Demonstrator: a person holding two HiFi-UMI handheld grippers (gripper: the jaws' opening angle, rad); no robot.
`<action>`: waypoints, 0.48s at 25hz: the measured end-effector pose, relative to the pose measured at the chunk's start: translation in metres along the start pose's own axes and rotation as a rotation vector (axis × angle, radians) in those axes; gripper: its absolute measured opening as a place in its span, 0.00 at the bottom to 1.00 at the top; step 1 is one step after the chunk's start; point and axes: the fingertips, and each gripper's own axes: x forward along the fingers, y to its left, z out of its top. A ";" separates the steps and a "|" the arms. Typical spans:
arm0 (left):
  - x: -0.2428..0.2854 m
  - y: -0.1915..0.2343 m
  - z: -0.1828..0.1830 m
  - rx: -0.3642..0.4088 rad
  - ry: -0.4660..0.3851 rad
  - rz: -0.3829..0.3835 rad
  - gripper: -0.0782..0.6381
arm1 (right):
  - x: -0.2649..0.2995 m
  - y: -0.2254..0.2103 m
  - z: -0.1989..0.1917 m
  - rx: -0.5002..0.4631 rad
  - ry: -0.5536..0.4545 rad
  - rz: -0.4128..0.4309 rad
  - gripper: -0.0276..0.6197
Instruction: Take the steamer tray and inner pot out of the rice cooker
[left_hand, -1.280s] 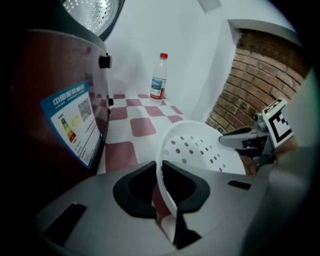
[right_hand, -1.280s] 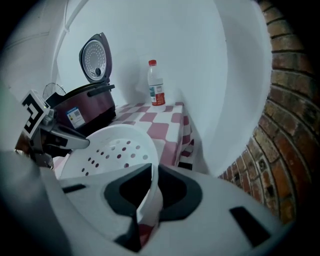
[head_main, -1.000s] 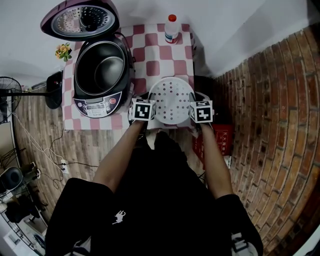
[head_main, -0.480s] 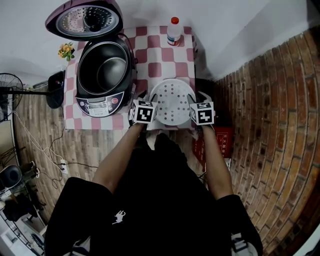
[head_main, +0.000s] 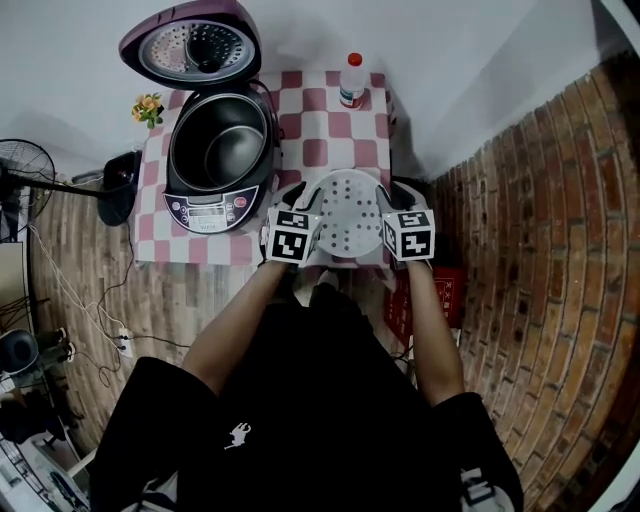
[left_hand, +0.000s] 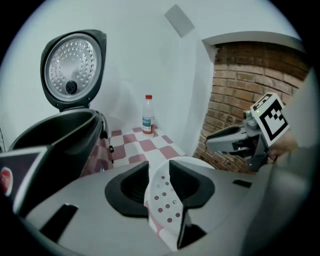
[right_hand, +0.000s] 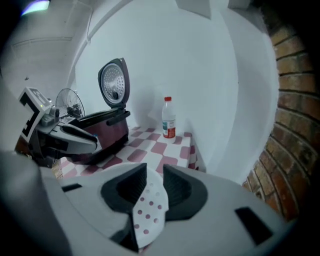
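Note:
The white perforated steamer tray (head_main: 346, 215) lies on the checked table (head_main: 310, 120) near its front right corner. My left gripper (head_main: 296, 200) hangs over its left rim and my right gripper (head_main: 398, 198) over its right rim. Both are open; their jaws have just been closing a little. In the left gripper view the tray (left_hand: 162, 200) shows through the gap of the left gripper (left_hand: 159, 170), clear of the pads. The right gripper view shows the tray (right_hand: 147, 212) likewise under the right gripper (right_hand: 155, 175). The dark inner pot (head_main: 225, 150) sits in the open rice cooker (head_main: 205, 210).
The cooker's lid (head_main: 195, 50) stands raised at the back left. A plastic bottle (head_main: 351, 80) stands at the table's far edge. A small flower pot (head_main: 150, 105) is by the cooker, a fan (head_main: 20, 175) to the left, a red crate (head_main: 440, 295) and a brick wall to the right.
Both grippers have lifted up off the tray's rim, so their marker cubes look larger. The tray stays on the table. The head view has shifted a little.

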 end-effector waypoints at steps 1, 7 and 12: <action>-0.006 0.000 0.008 0.008 -0.022 0.004 0.28 | -0.004 0.002 0.009 -0.001 -0.024 0.000 0.18; -0.041 0.006 0.050 0.019 -0.149 0.041 0.19 | -0.025 0.021 0.060 0.007 -0.166 0.023 0.06; -0.068 0.014 0.072 0.029 -0.224 0.049 0.12 | -0.046 0.039 0.103 0.008 -0.290 0.053 0.05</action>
